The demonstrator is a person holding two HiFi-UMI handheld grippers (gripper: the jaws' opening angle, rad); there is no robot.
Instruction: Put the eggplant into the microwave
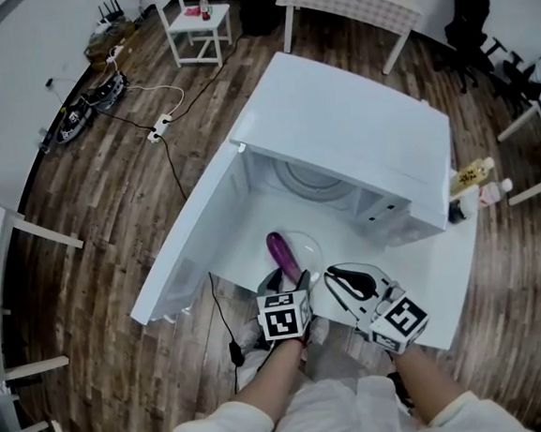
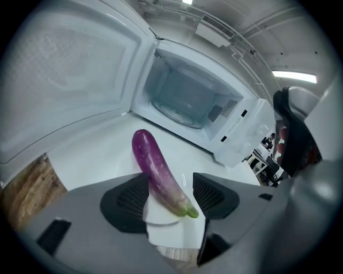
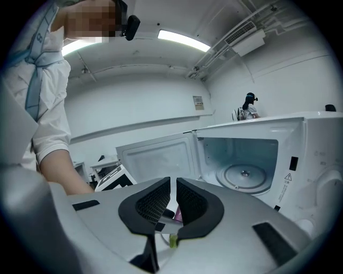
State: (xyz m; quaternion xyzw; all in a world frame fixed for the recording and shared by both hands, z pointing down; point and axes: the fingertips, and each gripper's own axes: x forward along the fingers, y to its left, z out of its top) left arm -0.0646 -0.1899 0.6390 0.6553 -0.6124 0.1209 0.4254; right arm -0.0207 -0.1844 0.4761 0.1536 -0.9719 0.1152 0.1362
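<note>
While the eggplant [image 2: 158,171] lies on a shallow dish [image 1: 313,244] on the white table [image 1: 445,280], just in front of the open microwave [image 1: 368,145], it is straddled by the left gripper [image 2: 170,181]. The jaws are spread wide, one pad to each side of the stem half, and no squeeze is shown, so nothing is gripped yet.

The long axis is what the coming move turns on. The green stem end points back toward the gripper and the purple tip away toward the cavity mouth. The eggplant therefore runs nearly along the gripper's own line, slanted a little to the left, rather than across the jaws. Whether the left pad is touched by the skin cannot be settled. A closing about the stem half is judged to be what is called for next. With a smooth, tapering skin, a slip forward out of the pads is the risk to be watched.

The right gripper [image 3: 173,195] is held just beside, to the right, its jaws drawn all but together with nothing between them. The left is plainly the nearer and the better placed.

Inside the microwave only the glass turntable [image 3: 244,176] is seen. The door [image 1: 206,235] is swung fully out to the left, so the way in is judged open. The task is reckoned at its start, with the eggplant not yet lifted.
</note>
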